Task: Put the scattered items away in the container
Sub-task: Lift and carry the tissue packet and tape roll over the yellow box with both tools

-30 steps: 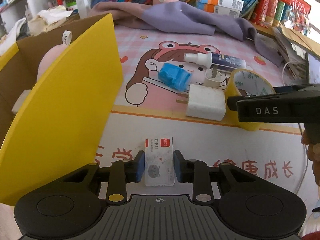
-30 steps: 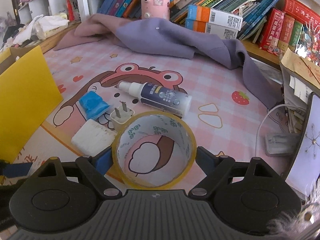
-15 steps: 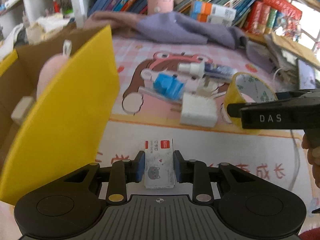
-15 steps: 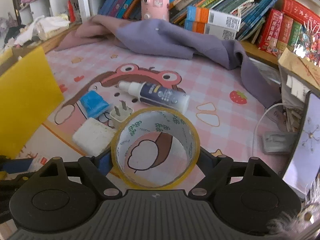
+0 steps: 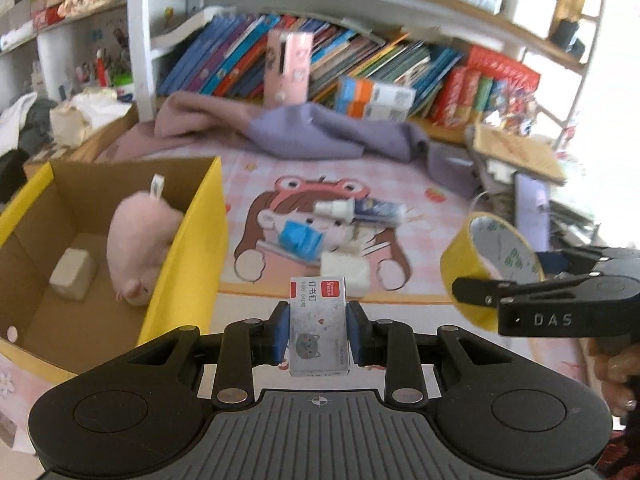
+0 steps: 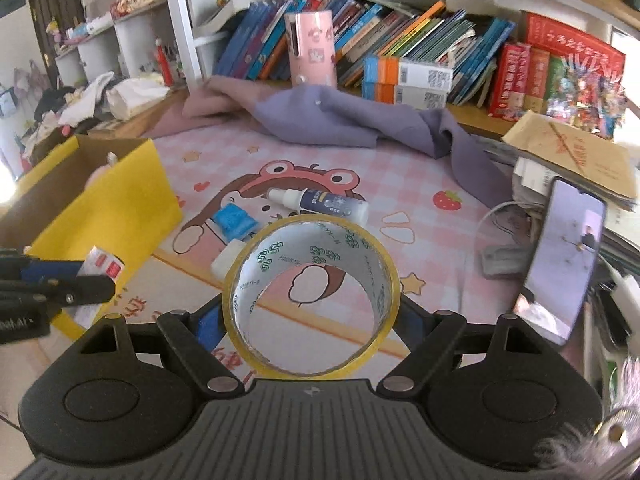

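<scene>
My left gripper (image 5: 319,330) is shut on a small grey staple box (image 5: 319,326) and holds it above the mat, right of the yellow cardboard box (image 5: 188,256). The box holds a pink plush toy (image 5: 140,248) and a beige block (image 5: 74,274). My right gripper (image 6: 310,320) is shut on a yellow tape roll (image 6: 311,300), also seen in the left wrist view (image 5: 486,264). On the pink mat lie a spray bottle (image 6: 320,204), a blue packet (image 6: 234,220) and a white charger (image 6: 228,260).
A purple cloth (image 6: 352,120) lies at the back of the mat. Books (image 6: 400,52) and a pink tumbler (image 6: 310,48) line the shelf behind. A phone (image 6: 560,256) leans on papers and cables at the right.
Both grippers have lifted with their items. The left wrist view now looks down into the yellow box, with the plush toy and block in sight.
</scene>
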